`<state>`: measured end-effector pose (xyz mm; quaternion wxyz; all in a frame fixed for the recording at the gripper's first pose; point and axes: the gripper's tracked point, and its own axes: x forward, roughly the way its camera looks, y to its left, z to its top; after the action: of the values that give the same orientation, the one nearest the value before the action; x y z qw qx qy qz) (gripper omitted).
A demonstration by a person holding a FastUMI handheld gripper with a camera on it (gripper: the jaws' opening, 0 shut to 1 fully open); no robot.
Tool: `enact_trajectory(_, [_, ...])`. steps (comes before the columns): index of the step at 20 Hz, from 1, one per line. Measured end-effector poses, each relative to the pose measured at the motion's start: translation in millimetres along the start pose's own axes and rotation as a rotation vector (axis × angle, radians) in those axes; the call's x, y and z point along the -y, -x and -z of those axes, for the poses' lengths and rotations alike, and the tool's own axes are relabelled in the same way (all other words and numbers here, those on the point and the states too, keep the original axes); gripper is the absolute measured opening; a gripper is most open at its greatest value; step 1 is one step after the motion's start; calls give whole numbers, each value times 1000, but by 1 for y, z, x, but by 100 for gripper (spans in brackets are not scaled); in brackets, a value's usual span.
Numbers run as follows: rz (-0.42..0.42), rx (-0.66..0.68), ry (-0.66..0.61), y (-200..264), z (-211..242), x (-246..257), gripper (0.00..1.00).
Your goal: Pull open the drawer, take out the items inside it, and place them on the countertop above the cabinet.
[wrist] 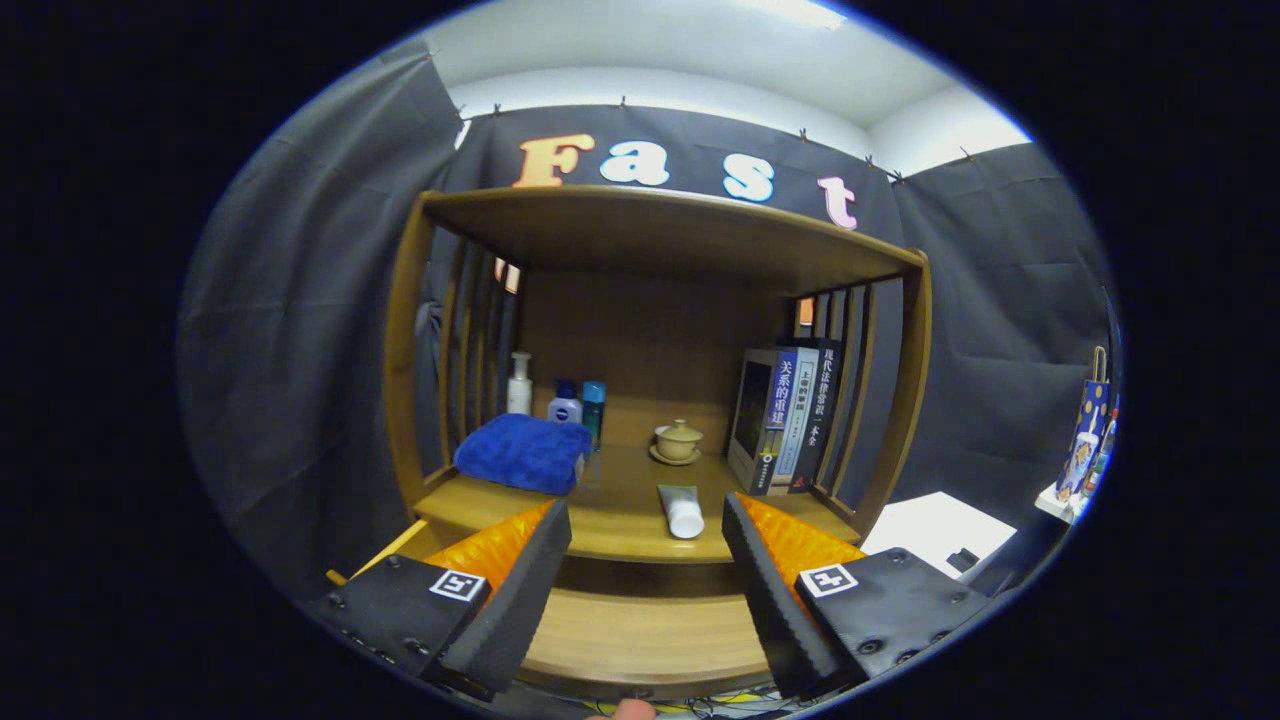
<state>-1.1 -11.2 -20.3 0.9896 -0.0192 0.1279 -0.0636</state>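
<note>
A wooden cabinet with a countertop stands ahead of me under a wooden shelf roof. Below the countertop the drawer is pulled out, and the wooden floor that I see between my fingers is bare. A white tube lies on the countertop near its front edge, just beyond my fingertips. My gripper is open, its fingers wide apart above the drawer with nothing between them. A fingertip of a person shows under the drawer's front.
On the countertop sit a folded blue towel, a white pump bottle, two small blue bottles, a lidded tea cup on a saucer and several upright books. A white table and a gift bag stand right.
</note>
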Motion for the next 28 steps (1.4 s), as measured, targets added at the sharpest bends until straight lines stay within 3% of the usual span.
enact_trajectory(5, [-19,4,-25,40,32,-8,98])
enact_trajectory(11, [47,-132,-84,69,99,12,98])
enact_trajectory(16, [82,-276,-36,65,156,24,99])
enact_trajectory(19, [74,-322,-70,56,180,24,99])
enact_trajectory(28, [52,-358,-61,39,205,28,99])
